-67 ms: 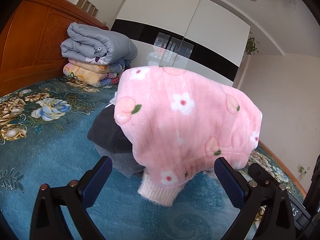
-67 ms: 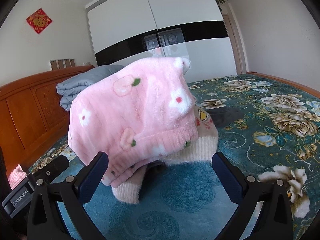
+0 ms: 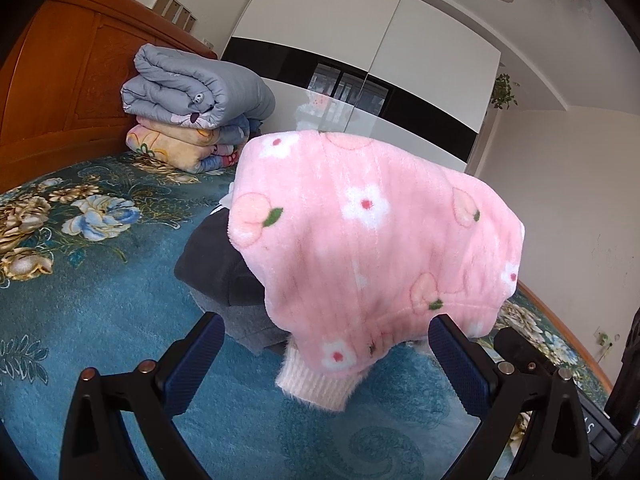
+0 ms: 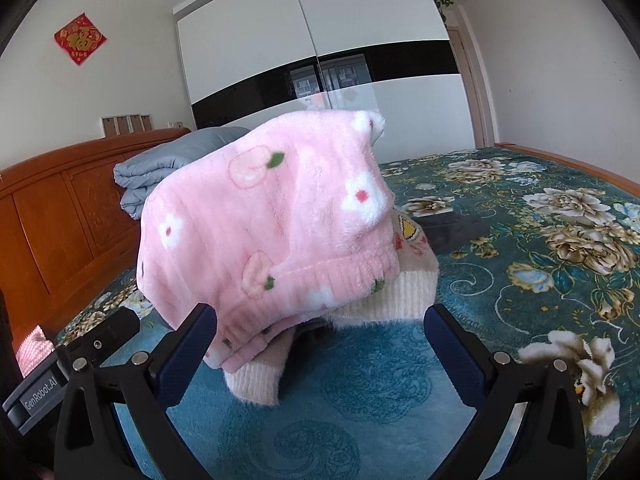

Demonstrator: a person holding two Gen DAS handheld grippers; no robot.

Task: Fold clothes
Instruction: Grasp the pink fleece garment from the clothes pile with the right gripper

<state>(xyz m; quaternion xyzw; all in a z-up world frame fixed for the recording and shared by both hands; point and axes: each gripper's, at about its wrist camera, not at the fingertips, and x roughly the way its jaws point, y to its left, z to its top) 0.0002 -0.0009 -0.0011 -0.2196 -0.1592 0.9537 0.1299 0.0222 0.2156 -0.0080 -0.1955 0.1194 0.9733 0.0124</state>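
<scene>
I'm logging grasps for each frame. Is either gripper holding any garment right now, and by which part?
Nothing is held. The left gripper and right gripper are both open, their fingers apart either side of the pink fleece garment, which lies on the clothes pile.

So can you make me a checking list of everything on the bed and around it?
Surface: blue flowered bedspread.
Job's things: pink fleece garment on top of a pile with a cream knit and dark clothes.
Clutter: folded quilts stacked by the headboard.
Grippers: left hand-held gripper open; right hand-held gripper open; neither grips cloth.
Cables: nothing seen.
Surroundings: wardrobe, red wall decoration.
</scene>
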